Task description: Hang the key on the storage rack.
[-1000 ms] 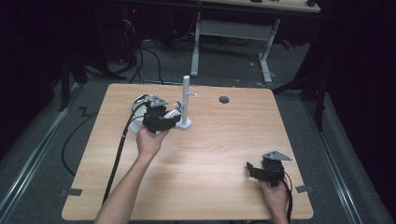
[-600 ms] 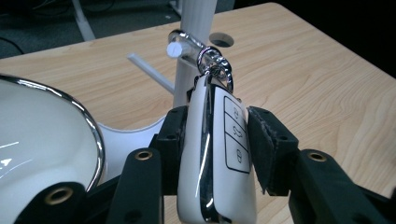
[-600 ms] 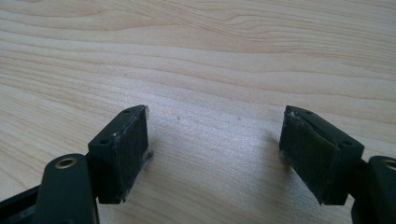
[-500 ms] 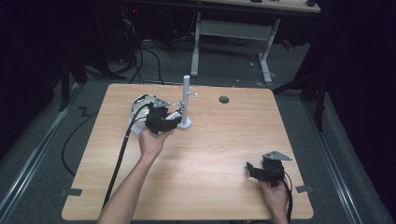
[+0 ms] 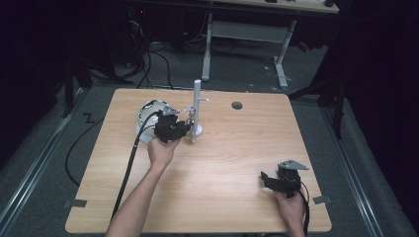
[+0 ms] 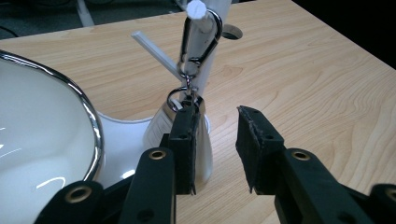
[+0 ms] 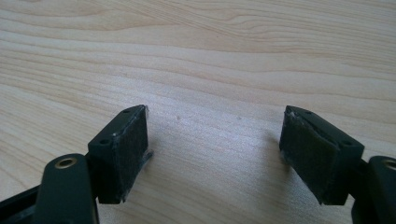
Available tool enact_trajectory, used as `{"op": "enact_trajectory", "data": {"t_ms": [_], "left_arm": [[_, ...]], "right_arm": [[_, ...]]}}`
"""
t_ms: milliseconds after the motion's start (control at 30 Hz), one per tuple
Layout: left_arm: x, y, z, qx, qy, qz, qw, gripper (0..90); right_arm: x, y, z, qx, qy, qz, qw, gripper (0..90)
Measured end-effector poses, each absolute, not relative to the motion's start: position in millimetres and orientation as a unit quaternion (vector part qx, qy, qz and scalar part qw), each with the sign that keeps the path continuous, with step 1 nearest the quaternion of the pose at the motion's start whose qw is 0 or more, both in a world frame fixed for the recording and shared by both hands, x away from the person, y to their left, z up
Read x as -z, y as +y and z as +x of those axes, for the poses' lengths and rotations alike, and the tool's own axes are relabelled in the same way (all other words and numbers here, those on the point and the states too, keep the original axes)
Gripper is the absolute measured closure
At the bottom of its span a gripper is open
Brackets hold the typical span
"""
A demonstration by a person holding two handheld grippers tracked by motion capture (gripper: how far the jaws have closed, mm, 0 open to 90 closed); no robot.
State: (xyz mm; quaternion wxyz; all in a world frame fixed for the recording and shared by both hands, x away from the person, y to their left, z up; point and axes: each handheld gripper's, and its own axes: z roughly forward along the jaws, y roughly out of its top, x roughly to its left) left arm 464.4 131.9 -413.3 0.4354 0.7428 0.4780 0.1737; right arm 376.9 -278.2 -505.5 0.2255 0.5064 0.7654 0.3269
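Note:
A white stand (image 5: pixel 196 101) with an upright post rises from the table's far middle. A silver carabiner (image 6: pixel 201 39) hangs from its peg, with a small key ring (image 6: pixel 180 98) under it. My left gripper (image 5: pixel 185 129) is level beside the stand's foot (image 6: pixel 203 149), pointing at it. In the left gripper view my left gripper (image 6: pixel 217 112) is open; its jaws have just narrowed a little and only bare table shows between them. The ring hangs just beyond the left jaw's tip. Near the front right corner my right gripper (image 5: pixel 267 178) rests low, and the right gripper view shows my right gripper (image 7: pixel 217 112) open over wood.
A white bowl (image 5: pixel 148 111) with a chrome rim (image 6: pixel 91 126) sits just left of the stand, close to my left gripper. A round hole (image 5: pixel 237 105) is in the tabletop (image 5: pixel 222 153) right of the post. Cables trail off the table's left side.
My left gripper has shifted only slightly by the stand's foot. The right hand has kept still.

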Motion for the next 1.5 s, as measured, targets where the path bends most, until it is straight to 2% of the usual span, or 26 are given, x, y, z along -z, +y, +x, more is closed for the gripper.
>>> {"op": "enact_trajectory", "data": {"t_ms": [233,633,1500], "left_arm": [[415,136,459,-0.182,0.479,0.739,0.438,65.0],[411,148,445,-0.2,0.476,0.735,0.44,53.5],[403,163,420,-0.214,0.469,0.723,0.459,50.5]], "right_arm": [[506,-278,377,-0.327,0.765,0.506,0.225,23.7],[506,-278,377,-0.327,0.766,0.506,0.226,23.7],[506,-278,377,-0.327,0.765,0.507,0.225,23.7]]}}
